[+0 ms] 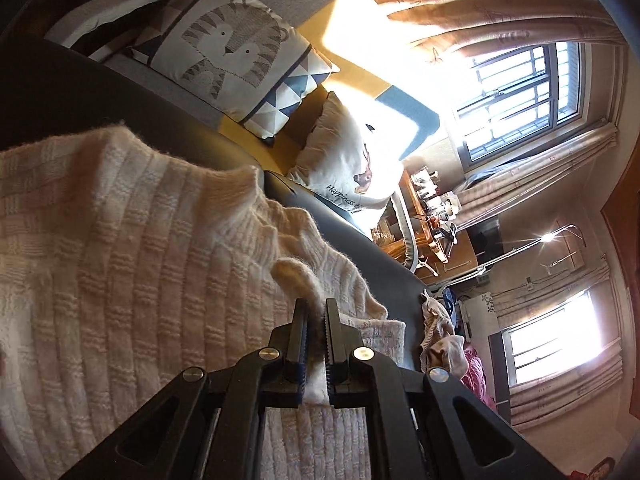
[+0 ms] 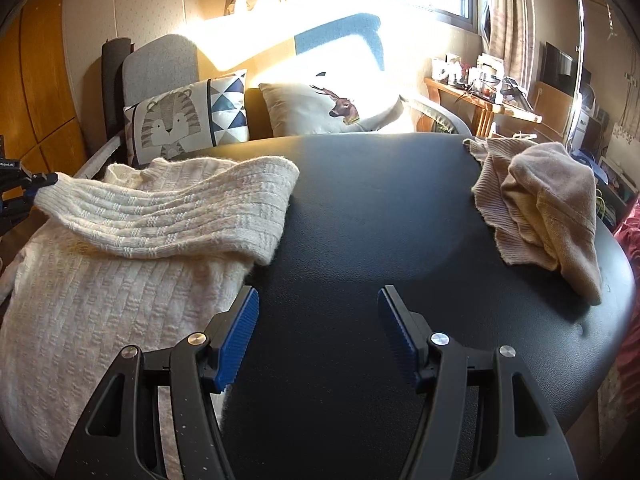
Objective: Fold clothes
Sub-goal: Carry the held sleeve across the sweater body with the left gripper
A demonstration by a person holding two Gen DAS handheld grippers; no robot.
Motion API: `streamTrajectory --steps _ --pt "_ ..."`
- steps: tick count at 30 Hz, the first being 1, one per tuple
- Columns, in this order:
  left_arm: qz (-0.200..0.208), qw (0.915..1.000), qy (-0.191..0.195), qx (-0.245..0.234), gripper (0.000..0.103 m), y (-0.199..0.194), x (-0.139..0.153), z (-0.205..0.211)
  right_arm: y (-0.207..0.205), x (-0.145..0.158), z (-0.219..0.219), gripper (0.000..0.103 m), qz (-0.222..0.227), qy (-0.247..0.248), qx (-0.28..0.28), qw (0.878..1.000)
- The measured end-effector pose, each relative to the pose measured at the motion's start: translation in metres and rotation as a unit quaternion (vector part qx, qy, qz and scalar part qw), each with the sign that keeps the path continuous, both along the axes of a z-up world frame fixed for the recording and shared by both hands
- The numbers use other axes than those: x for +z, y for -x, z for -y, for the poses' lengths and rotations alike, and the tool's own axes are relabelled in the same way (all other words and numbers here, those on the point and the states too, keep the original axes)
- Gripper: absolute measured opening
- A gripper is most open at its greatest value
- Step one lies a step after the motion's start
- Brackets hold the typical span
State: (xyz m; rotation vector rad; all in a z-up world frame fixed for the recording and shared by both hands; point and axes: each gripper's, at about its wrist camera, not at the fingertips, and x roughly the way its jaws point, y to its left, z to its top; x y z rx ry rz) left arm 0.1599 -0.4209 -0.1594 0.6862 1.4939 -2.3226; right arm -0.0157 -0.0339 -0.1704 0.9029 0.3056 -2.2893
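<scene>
A cream knitted sweater (image 2: 100, 292) lies on the left part of the black table (image 2: 360, 220). One sleeve (image 2: 168, 216) is drawn across its body toward the left. My left gripper (image 1: 317, 304) is shut on the sleeve's cuff (image 1: 296, 276); in the right wrist view the same gripper (image 2: 24, 188) sits at the far left edge, holding the cuff end. My right gripper (image 2: 316, 300) hovers open over bare table just right of the sweater's edge, nothing between its blue pads (image 2: 240, 332).
A crumpled beige and pink pile of clothes (image 2: 540, 208) lies at the table's right side. Behind the table stands a sofa with a tiger cushion (image 2: 184, 120) and a deer cushion (image 2: 332, 108). A cluttered wooden shelf (image 2: 480, 88) stands by the window.
</scene>
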Motion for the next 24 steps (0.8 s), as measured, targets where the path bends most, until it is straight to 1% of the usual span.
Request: streamTrajectory --steps 6,9,14,18,21,23,24 --pt "0.014 0.9998 -0.001 0.015 0.006 -0.032 -0.01 0.012 -0.006 0.001 0.028 0.065 -0.007 -0.01 0.027 1.0" --pt "0.016 0.9995 -0.005 0.027 0.006 -0.044 -0.016 0.019 -0.005 -0.003 0.043 0.065 -0.006 -0.023 0.04 0.999" --pt "0.019 0.9991 -0.007 0.037 0.006 -0.056 -0.021 0.027 0.004 -0.01 0.065 0.065 0.001 -0.043 0.062 0.997" --pt "0.021 0.9991 -0.005 0.037 0.006 -0.058 -0.022 0.03 0.018 -0.021 0.086 0.065 0.02 -0.052 0.077 0.996" --pt "0.027 0.9991 -0.007 0.032 0.006 -0.056 -0.026 0.028 0.032 -0.031 0.099 0.065 0.031 -0.061 0.069 0.995" --pt "0.03 0.9989 -0.009 0.033 0.006 -0.056 -0.029 0.028 0.041 -0.032 0.099 0.065 0.028 -0.06 0.044 0.997" --pt "0.032 0.9988 -0.009 0.035 0.006 -0.057 -0.03 0.028 0.045 -0.031 0.095 0.065 0.026 -0.051 0.027 0.998"
